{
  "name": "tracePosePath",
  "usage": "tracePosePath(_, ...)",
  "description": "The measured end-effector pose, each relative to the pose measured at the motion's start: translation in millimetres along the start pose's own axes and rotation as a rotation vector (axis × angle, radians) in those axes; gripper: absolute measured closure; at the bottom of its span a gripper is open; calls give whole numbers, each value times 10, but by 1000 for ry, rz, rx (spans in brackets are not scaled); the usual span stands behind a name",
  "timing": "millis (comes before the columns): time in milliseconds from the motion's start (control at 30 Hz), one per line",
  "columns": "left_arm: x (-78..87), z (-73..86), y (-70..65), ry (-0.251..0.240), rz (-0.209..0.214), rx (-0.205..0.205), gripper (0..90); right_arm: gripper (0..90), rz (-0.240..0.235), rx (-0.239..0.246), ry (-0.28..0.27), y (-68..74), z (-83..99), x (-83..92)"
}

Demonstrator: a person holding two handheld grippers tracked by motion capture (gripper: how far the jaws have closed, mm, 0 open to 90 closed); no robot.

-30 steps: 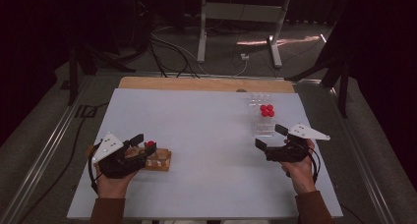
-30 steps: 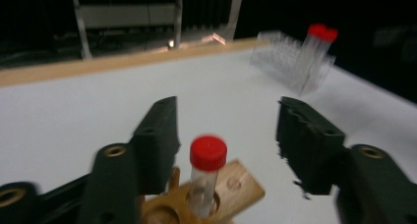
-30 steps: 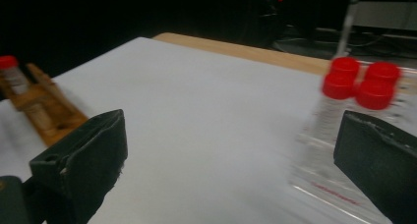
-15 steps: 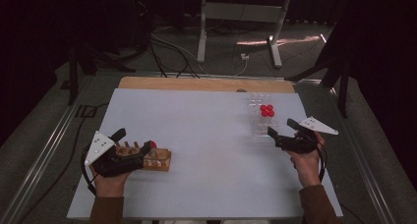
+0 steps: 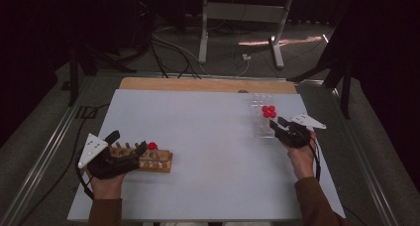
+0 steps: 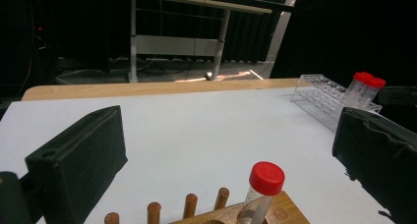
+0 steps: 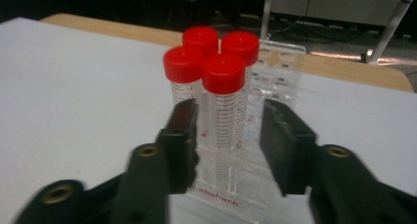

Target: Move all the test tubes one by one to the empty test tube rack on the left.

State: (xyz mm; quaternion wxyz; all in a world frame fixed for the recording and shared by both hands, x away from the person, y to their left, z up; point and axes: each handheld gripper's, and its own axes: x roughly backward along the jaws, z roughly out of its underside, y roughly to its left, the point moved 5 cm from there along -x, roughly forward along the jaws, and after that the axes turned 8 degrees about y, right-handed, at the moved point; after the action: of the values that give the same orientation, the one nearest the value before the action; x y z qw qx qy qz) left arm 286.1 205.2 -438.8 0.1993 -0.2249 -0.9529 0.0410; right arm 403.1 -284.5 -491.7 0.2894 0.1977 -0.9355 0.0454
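My left gripper (image 5: 130, 141) (image 6: 228, 135) stands open at the near left, its jaws just opened and wide apart on either side of a wooden rack (image 5: 159, 161) (image 6: 278, 209). One red-capped tube (image 5: 152, 146) (image 6: 263, 187) stands upright in that rack, free of the pads. At the far right a clear plastic rack (image 5: 261, 124) (image 7: 280, 71) holds several red-capped tubes (image 5: 269, 111). My right gripper (image 5: 276, 124) (image 7: 227, 121) has its jaws closing around the nearest tube (image 7: 223, 101); a small gap still shows beside the right pad.
The white table top (image 5: 208, 137) has a wooden strip (image 5: 198, 84) along its far edge. Metal stand legs (image 5: 277, 42) and cables (image 5: 168, 42) lie on the floor beyond it. Several wooden pegs (image 6: 189, 204) stick up from the wooden rack.
My right gripper has moved forward and down to the clear rack, and its jaws have narrowed around a tube. My left gripper's jaws have opened off the tube in the wooden rack.
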Motion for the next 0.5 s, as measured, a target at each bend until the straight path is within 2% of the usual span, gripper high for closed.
tracePosePath(133, -4, 3, 7, 4, -3, 3, 5, 732, 19, 29, 10, 20, -7, -67)
tracePosePath(333, -11, 13, 12, 8, -2, 9, 5, 731, 44, 39, 16, 43, 2, -151)
tracePosePath(500, -24, 26, 11, 13, -1, 11, 5, 741, 43, 40, 15, 44, 5, -155)
